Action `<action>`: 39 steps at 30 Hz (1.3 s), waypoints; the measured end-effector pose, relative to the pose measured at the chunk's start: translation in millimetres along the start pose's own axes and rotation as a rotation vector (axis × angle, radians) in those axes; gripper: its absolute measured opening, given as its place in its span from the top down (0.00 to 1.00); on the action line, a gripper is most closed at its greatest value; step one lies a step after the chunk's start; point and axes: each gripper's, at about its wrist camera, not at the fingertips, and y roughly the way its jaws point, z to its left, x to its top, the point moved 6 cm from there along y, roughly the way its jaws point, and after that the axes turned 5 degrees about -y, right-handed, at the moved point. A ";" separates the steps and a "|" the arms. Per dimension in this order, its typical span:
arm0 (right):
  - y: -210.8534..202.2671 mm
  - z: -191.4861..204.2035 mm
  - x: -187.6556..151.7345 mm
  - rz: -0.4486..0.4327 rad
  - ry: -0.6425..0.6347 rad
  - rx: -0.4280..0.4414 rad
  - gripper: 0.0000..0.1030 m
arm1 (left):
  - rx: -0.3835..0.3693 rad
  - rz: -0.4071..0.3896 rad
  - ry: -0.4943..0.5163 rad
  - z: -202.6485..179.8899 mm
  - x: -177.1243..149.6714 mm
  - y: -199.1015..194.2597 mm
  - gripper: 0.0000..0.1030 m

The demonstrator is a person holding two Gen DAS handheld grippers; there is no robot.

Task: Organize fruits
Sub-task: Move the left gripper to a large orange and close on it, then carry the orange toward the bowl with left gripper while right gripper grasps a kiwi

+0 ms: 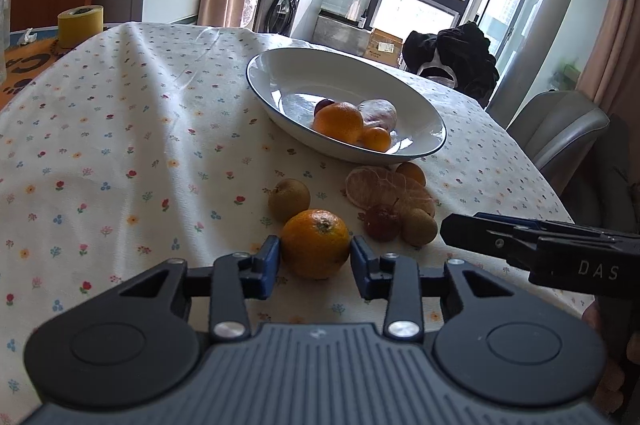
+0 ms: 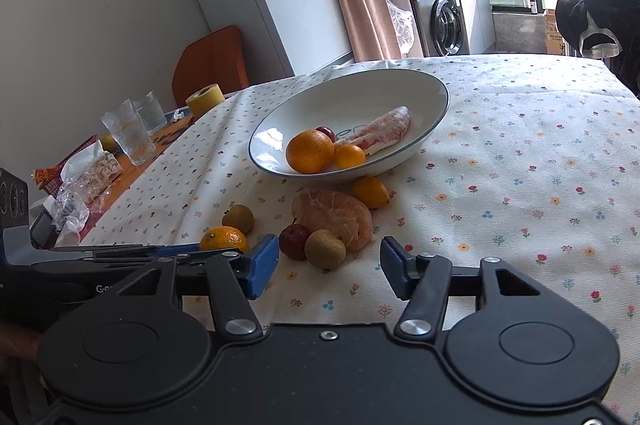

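The left gripper (image 1: 315,257) sits low over the flower-printed white tablecloth (image 1: 120,145), its blue-padded jaws apart and straddling a round orange mandarin with a green stem scar (image 1: 315,243); the pads stand just beside the fruit's flanks, and whether they touch it cannot be told. The right gripper (image 2: 328,267) hovers to its right with jaws spread wide and nothing between them; just ahead of it lie a small brown-green kiwi-like fruit (image 2: 325,248) and, touching that, a small dark red fruit with a stem (image 2: 294,240). Behind those two rests a peeled orange citrus with its segments showing (image 2: 332,215), and to the left of it a second brownish round fruit (image 2: 239,218) stands apart on the cloth. A small smooth orange kumquat-like fruit (image 2: 371,191) lies just beside the near rim of the wide white shallow bowl with a dark blue edge (image 2: 400,81). Inside the bowl are a large orange citrus (image 2: 309,150), a small orange fruit (image 2: 349,156) touching it, a dark red fruit (image 2: 326,133) half hidden behind, and a pale pink peeled segment (image 2: 384,129). Farther left, past the cloth's edge, stand two clear ribbed glasses (image 2: 128,135) and a yellow roll of tape (image 2: 204,100); a silver washing machine (image 2: 440,13) stands by the bright window at the back
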 end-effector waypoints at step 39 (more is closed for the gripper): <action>-22.1 10.0 24.4 -0.046 -0.048 -0.024 0.76 | 0.016 -0.121 0.016 -4.2 29.1 -54.9 0.65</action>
